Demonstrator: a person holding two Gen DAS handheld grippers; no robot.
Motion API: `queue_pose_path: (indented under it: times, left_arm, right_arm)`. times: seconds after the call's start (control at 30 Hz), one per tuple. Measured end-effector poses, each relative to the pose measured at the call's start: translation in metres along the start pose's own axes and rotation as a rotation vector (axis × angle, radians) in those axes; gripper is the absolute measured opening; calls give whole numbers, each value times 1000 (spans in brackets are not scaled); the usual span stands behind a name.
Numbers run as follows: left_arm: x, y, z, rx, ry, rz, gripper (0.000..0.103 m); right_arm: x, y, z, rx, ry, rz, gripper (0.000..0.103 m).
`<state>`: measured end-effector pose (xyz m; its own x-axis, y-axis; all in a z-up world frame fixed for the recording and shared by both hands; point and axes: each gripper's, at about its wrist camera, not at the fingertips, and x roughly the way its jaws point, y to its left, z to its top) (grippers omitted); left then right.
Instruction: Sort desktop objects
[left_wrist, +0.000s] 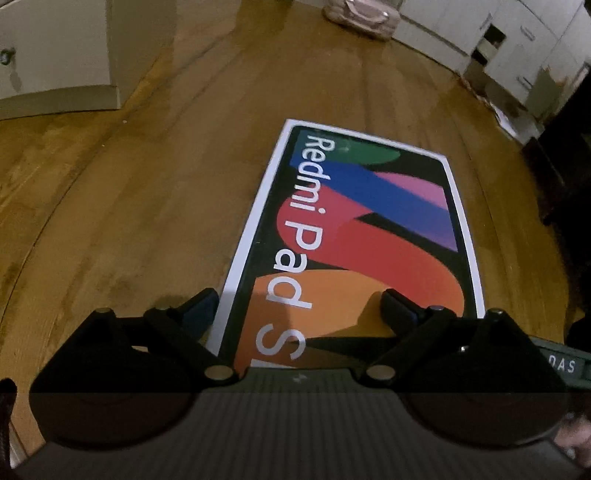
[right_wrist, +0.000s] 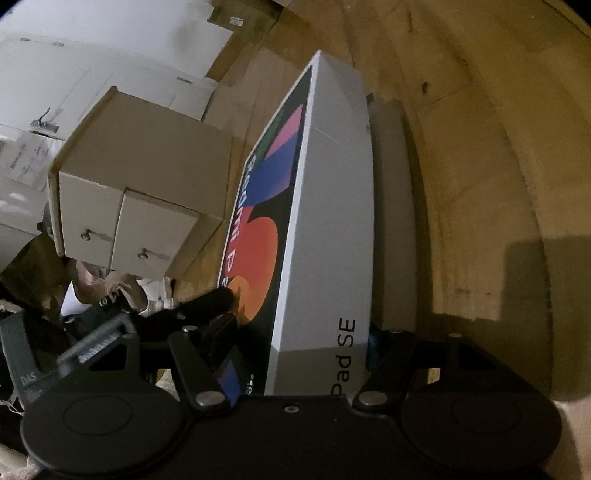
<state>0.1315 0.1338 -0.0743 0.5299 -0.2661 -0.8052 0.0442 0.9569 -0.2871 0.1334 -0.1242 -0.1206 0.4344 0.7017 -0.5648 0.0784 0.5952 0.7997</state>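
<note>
A flat white Redmi Pad SE box (left_wrist: 354, 236) with a colourful printed lid lies on the round wooden table (left_wrist: 147, 206). My left gripper (left_wrist: 297, 308) hovers over the box's near end with its fingers spread wide and nothing between them. In the right wrist view the same box (right_wrist: 325, 229) is seen edge-on. My right gripper (right_wrist: 299, 345) has one finger (right_wrist: 218, 339) on the lid and the other against the underside, closed on the box's near corner. The left gripper also shows in the right wrist view (right_wrist: 207, 306), beside the box.
A pale drawer unit (right_wrist: 136, 184) with two knobbed drawers stands on the table next to the box. A pink bag (left_wrist: 362, 14) sits at the far table edge. White cabinets (left_wrist: 517, 48) stand beyond. The table edge curves at the right.
</note>
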Motion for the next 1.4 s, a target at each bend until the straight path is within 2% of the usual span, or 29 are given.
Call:
queue_pose_path:
  times: [0.23, 0.43, 0.63, 0.8, 1.0, 1.27, 1.4]
  left_arm:
    - [-1, 5, 0, -20, -17, -21, 95]
    - [-4, 8, 1, -56, -2, -23, 95]
    - [-9, 12, 1, -77, -6, -27, 95]
    - [-12, 18, 0, -124, -14, -33, 95]
    - [-12, 25, 0, -147, 9, 3, 95]
    - [-16, 29, -1, -151, -2, 19, 95]
    - [-14, 30, 2, -156, 0, -6, 95]
  right_arm:
    - [-2, 4, -1, -11, -19, -22, 75]
    - [0, 18, -3, -37, -30, -106, 79]
    - [-2, 25, -3, -54, -27, -132, 81]
    - [-3, 25, -2, -44, -26, -188, 83]
    - [-4, 26, -3, -44, -38, -204, 84]
    - [-3, 41, -1, -52, -10, -271, 85]
    - [-2, 48, 0, -82, -3, -324, 87]
